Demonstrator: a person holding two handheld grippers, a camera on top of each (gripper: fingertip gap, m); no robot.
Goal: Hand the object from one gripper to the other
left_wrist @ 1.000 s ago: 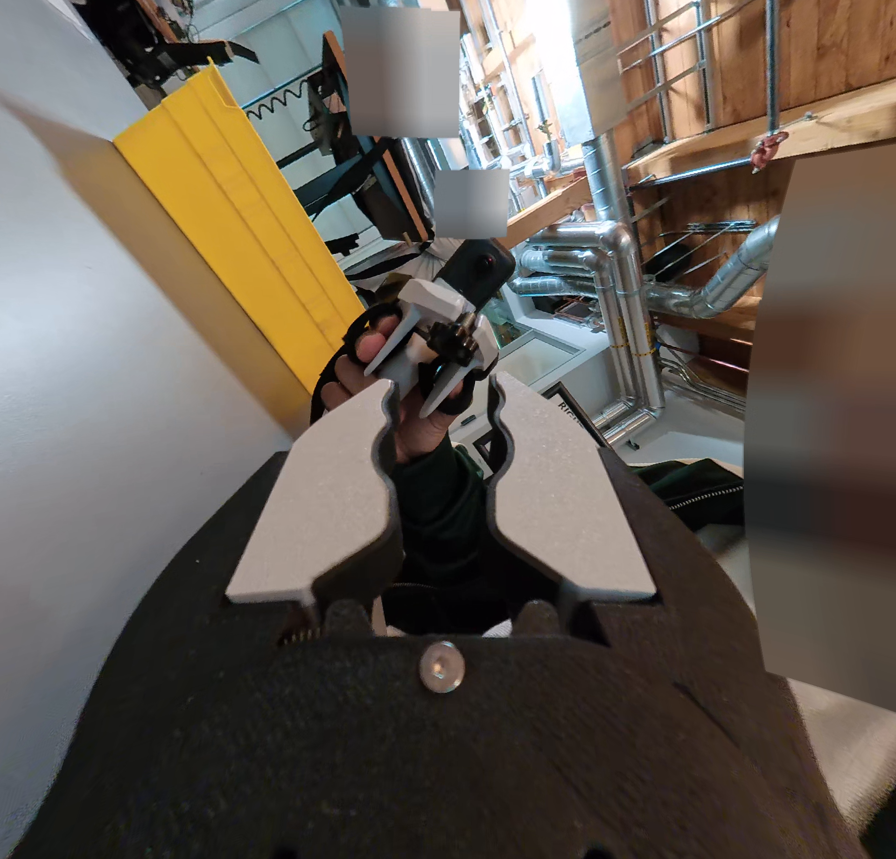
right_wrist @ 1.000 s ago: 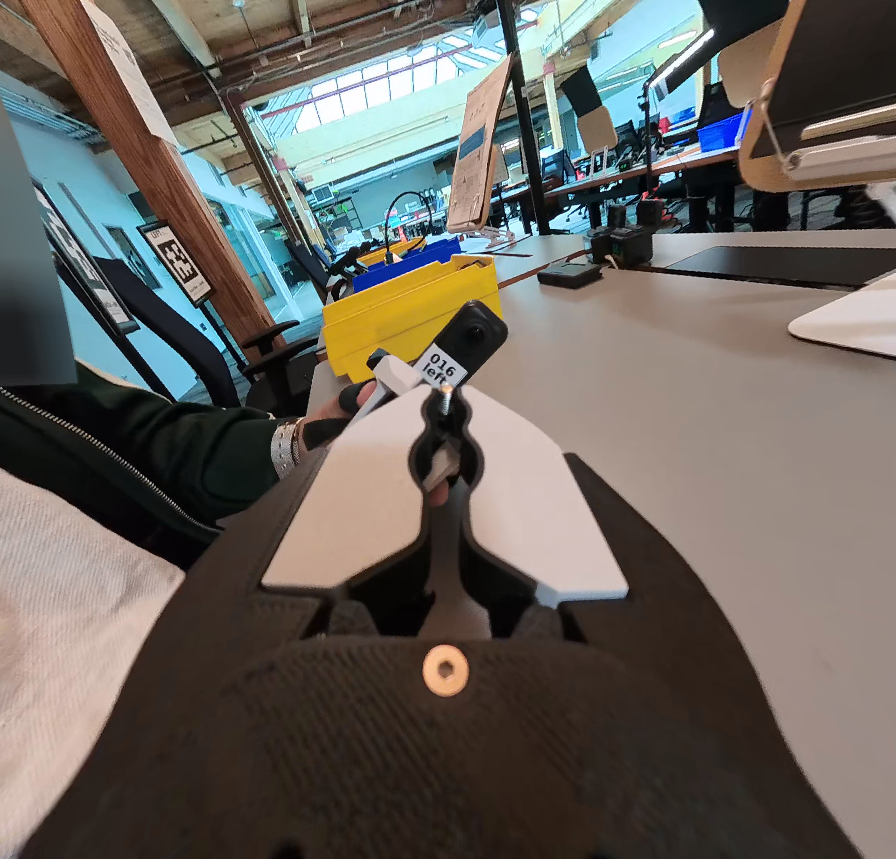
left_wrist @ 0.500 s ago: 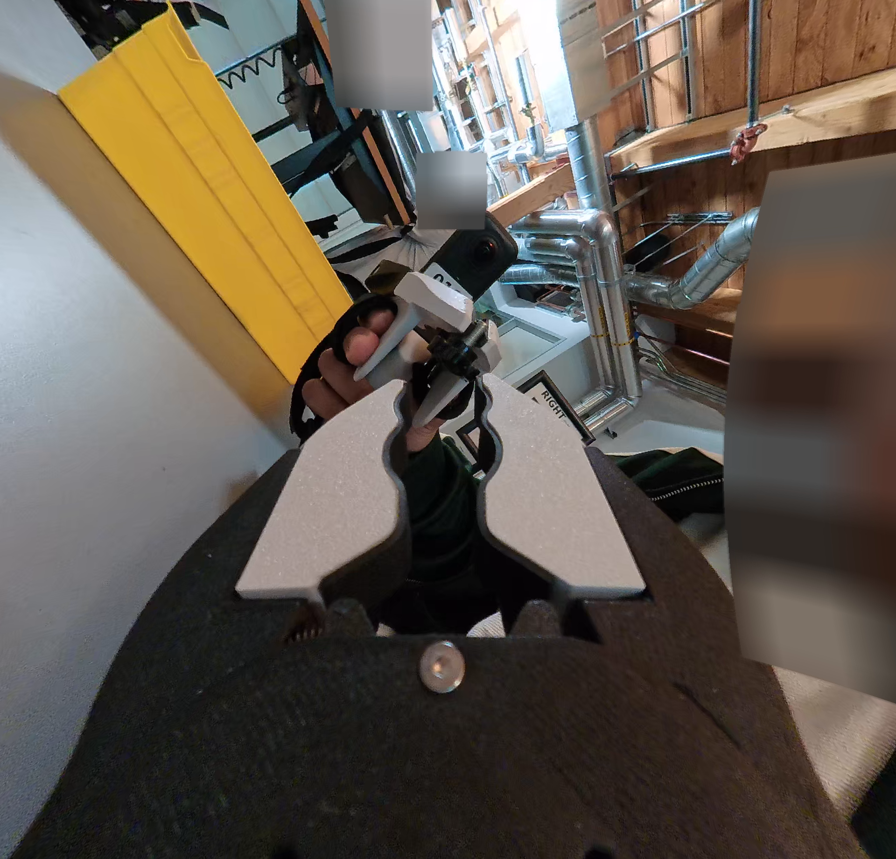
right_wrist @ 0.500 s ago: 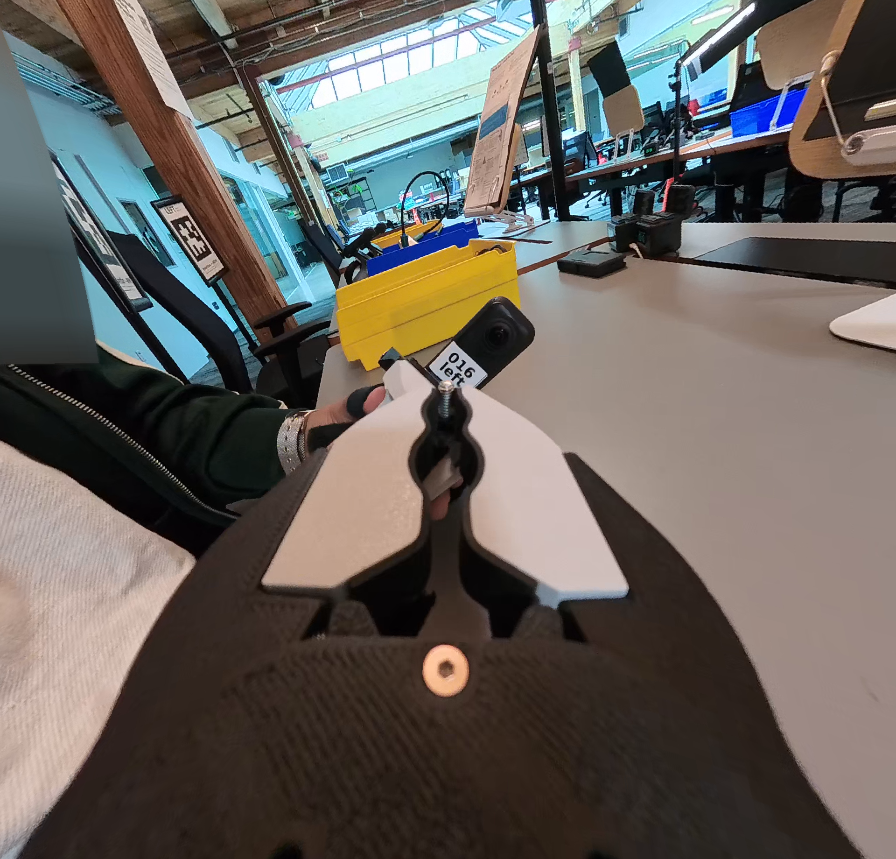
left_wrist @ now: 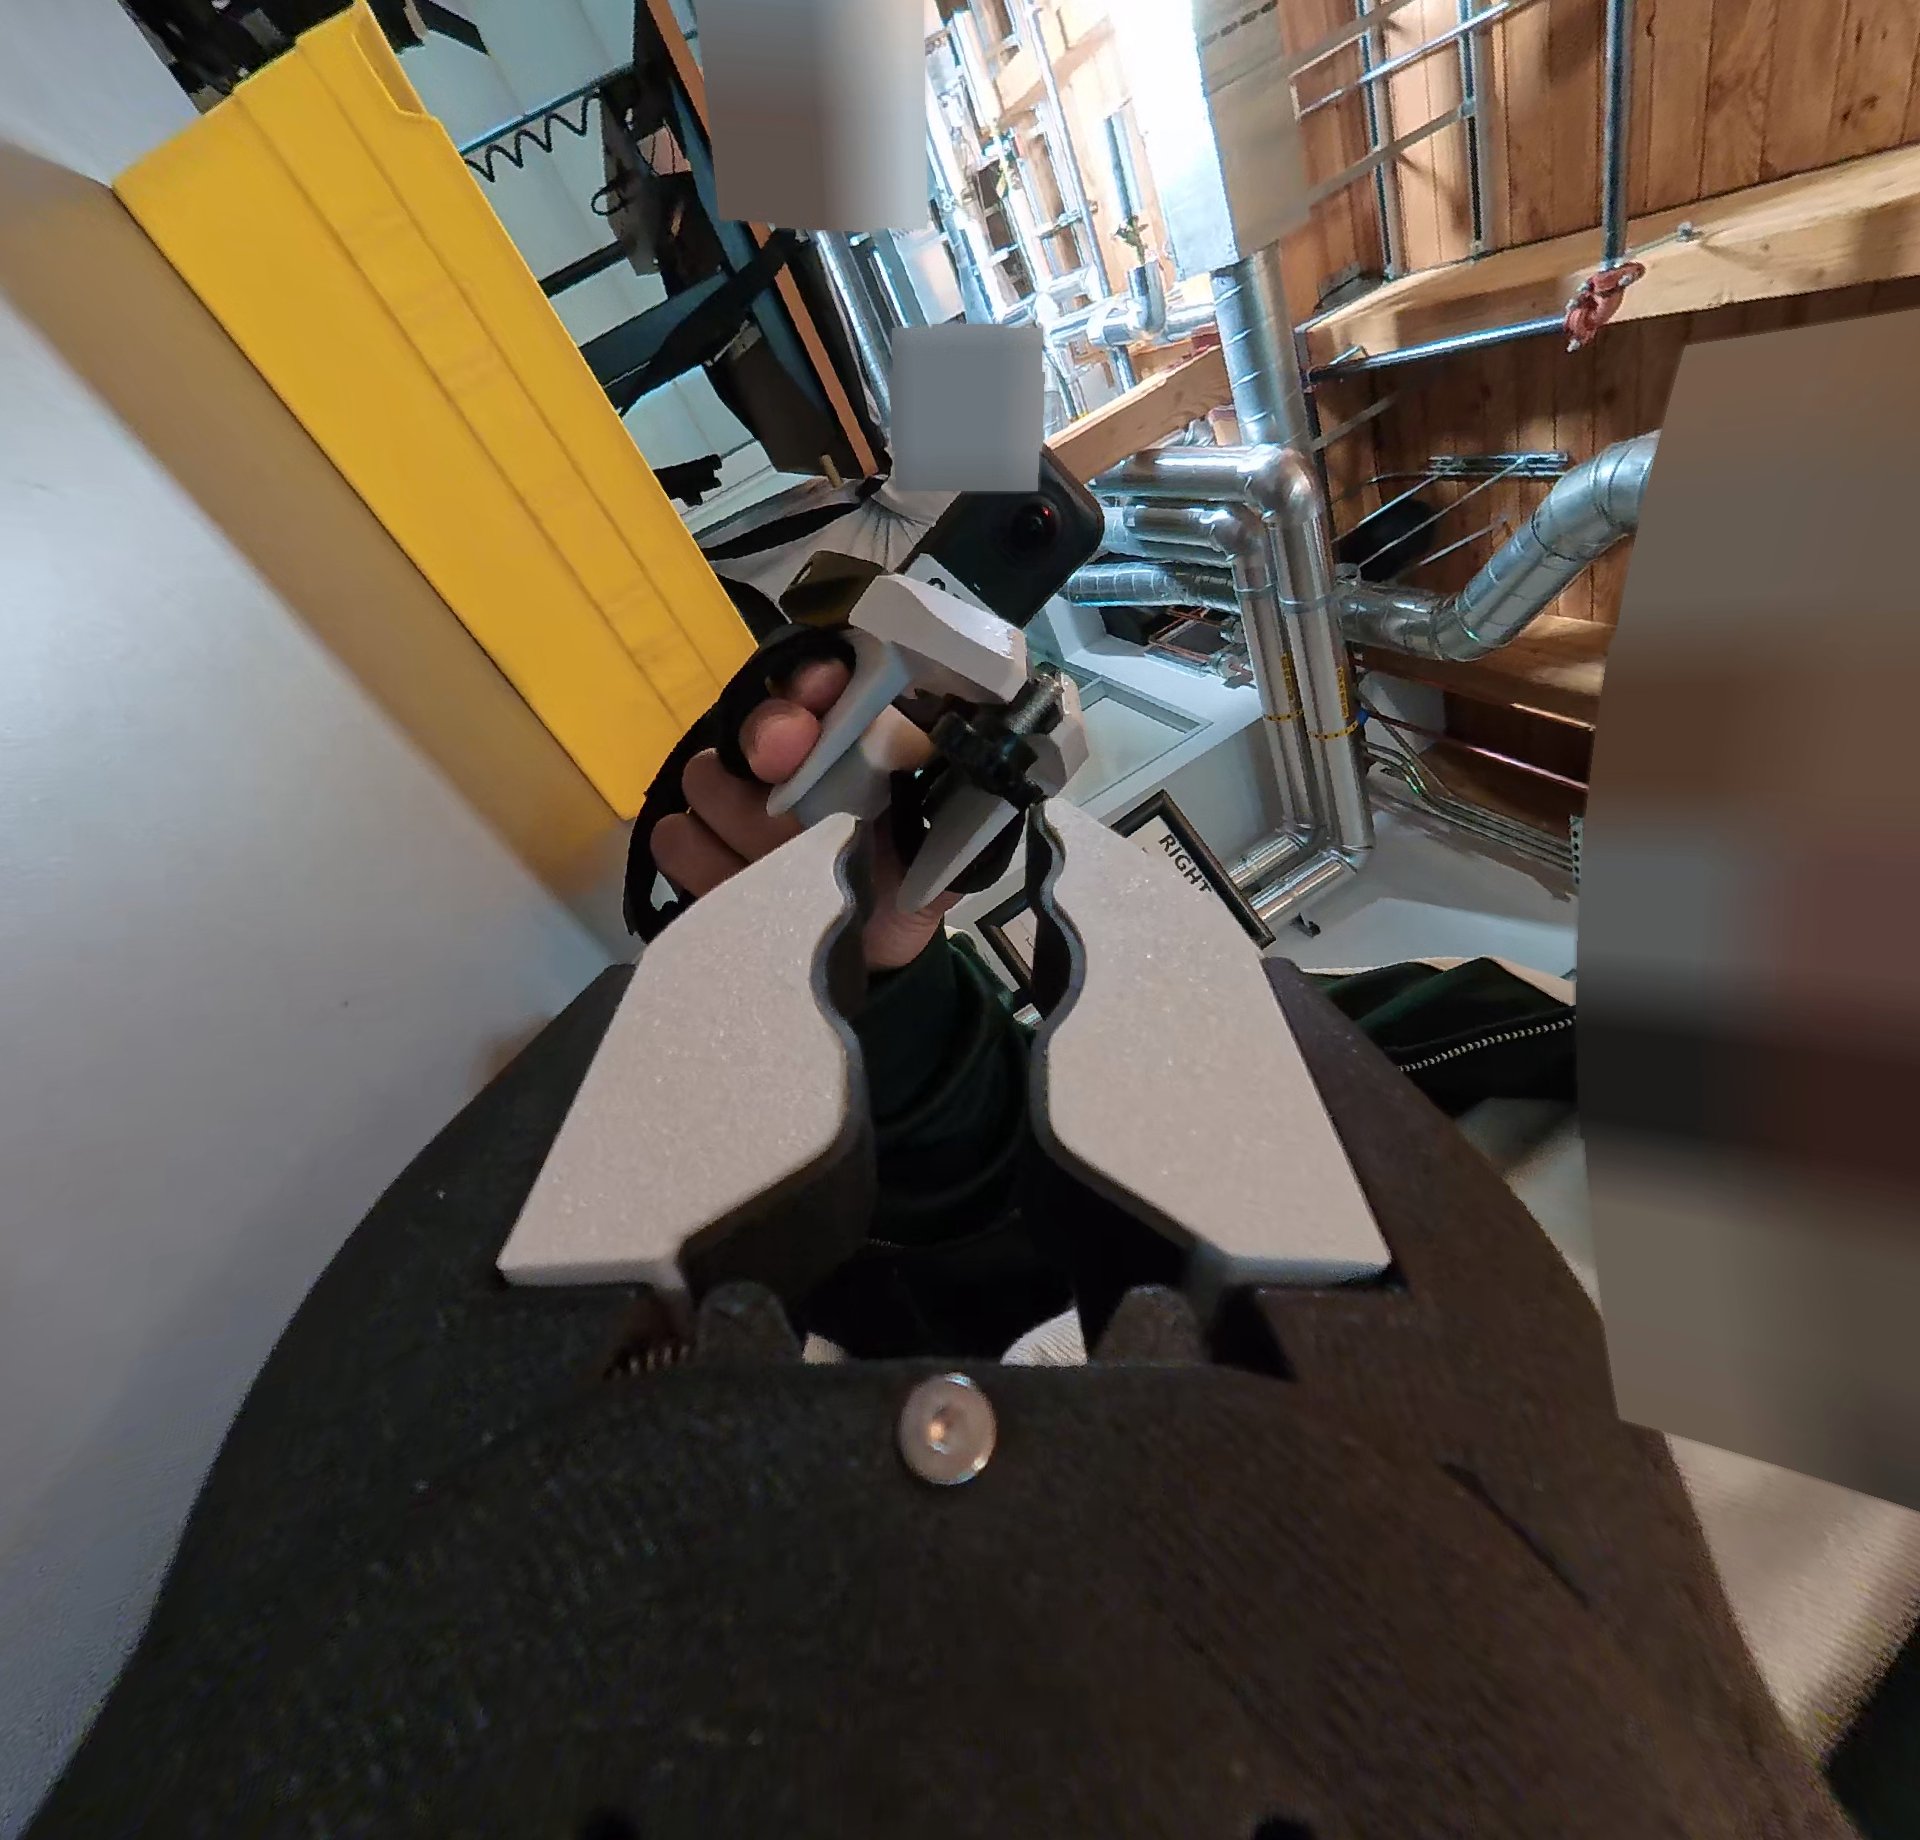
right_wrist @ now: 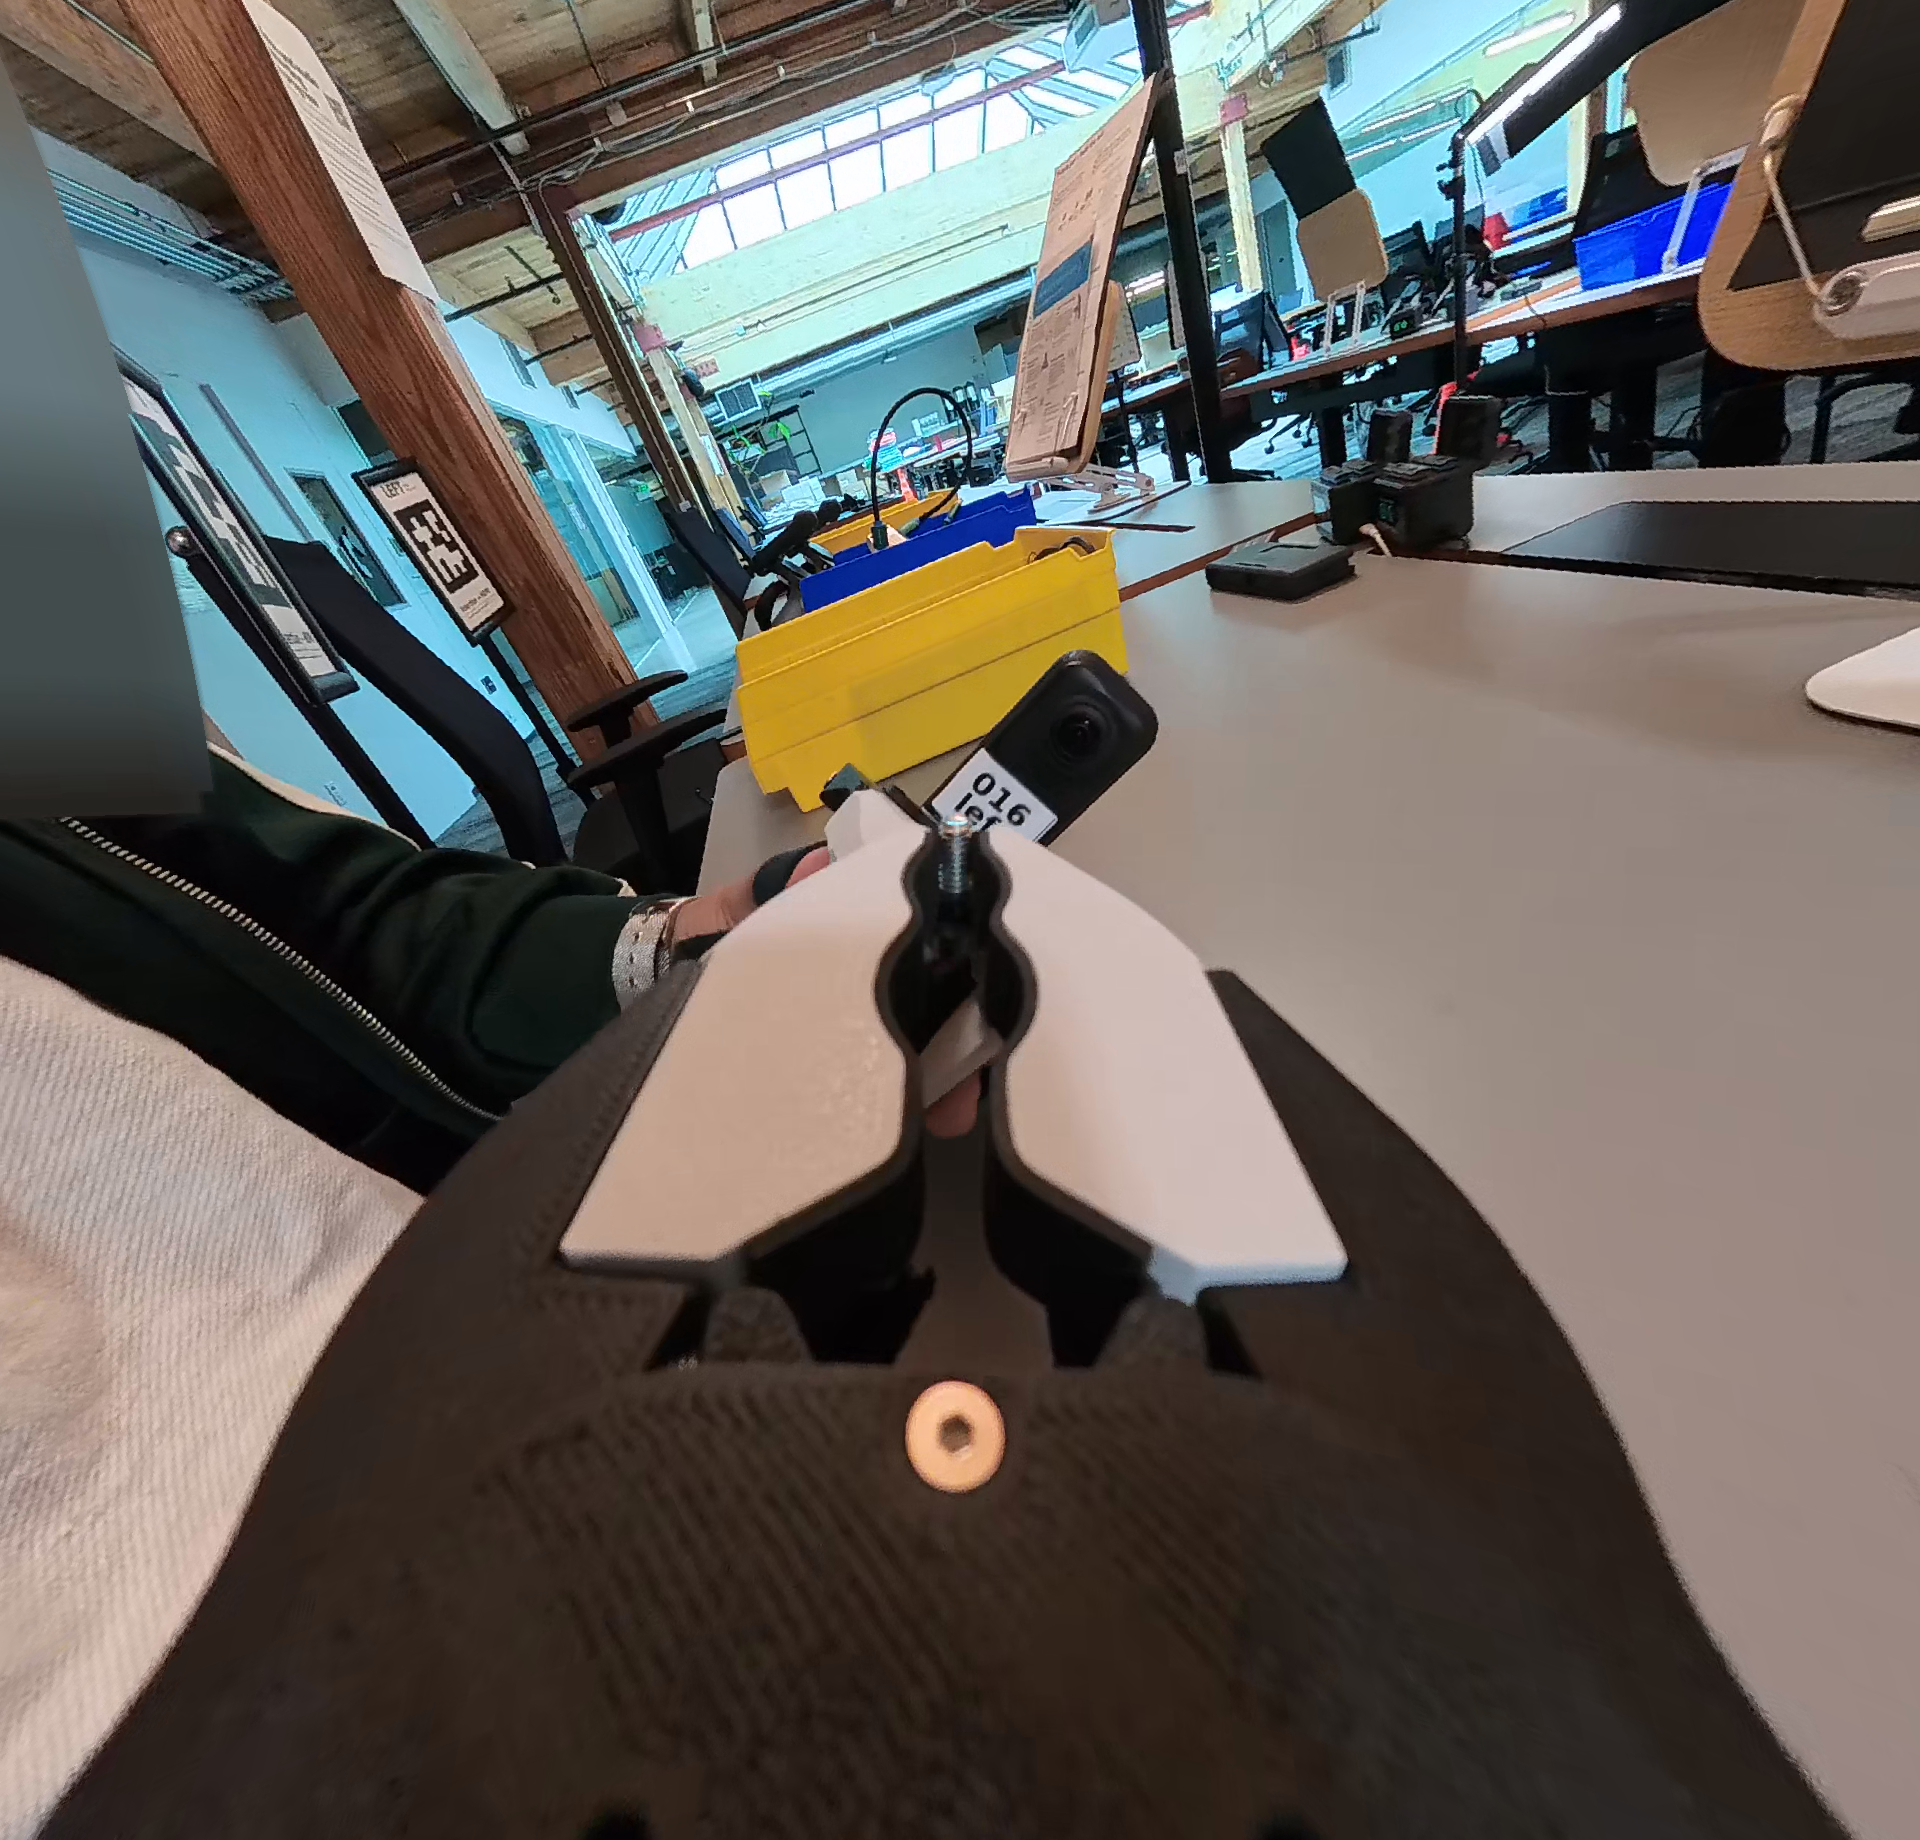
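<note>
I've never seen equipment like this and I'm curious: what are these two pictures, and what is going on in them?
There is no robot here. A person holds a hand-operated two-finger gripper in each hand, and each gripper carries a camera looking out along its white fingers.

The left wrist view looks past the left gripper, whose jaws stand apart and empty. Beyond it, the person's hand holds the other gripper.

The right wrist view looks past the right gripper, which is closed on a small bolt with a black part on it. That is the object to be handed over.

On the grey table sit a yellow bin and a flat black device.
</note>
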